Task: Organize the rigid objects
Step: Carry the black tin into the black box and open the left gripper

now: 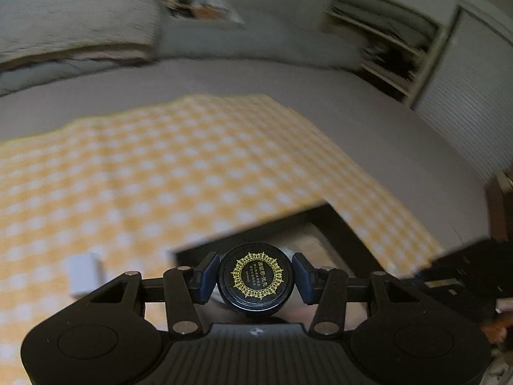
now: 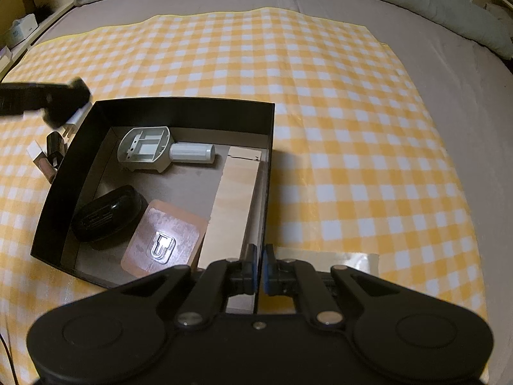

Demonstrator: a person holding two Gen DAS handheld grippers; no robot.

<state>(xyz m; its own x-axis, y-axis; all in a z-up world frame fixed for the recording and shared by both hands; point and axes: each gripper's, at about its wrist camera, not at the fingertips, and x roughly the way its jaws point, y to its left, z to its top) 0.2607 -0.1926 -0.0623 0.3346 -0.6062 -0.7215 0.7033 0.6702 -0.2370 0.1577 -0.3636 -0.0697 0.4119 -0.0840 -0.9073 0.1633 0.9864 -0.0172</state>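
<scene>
One black box [image 2: 179, 109] on the bed's checked cloth [image 2: 336, 128] holds five items, its wall pinched by the steeply down-pointing right hand-held gripper [image 2: 259, 271], while the left hand-held gripper [image 1: 255, 276] clamps one black round jar [image 1: 255, 276] above it.

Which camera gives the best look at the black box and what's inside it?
The right wrist view: the black box sits sharp and whole, its contents visible. The left wrist view shows only a blurred corner of it, partly hidden behind the black round jar in the gripper.
</scene>
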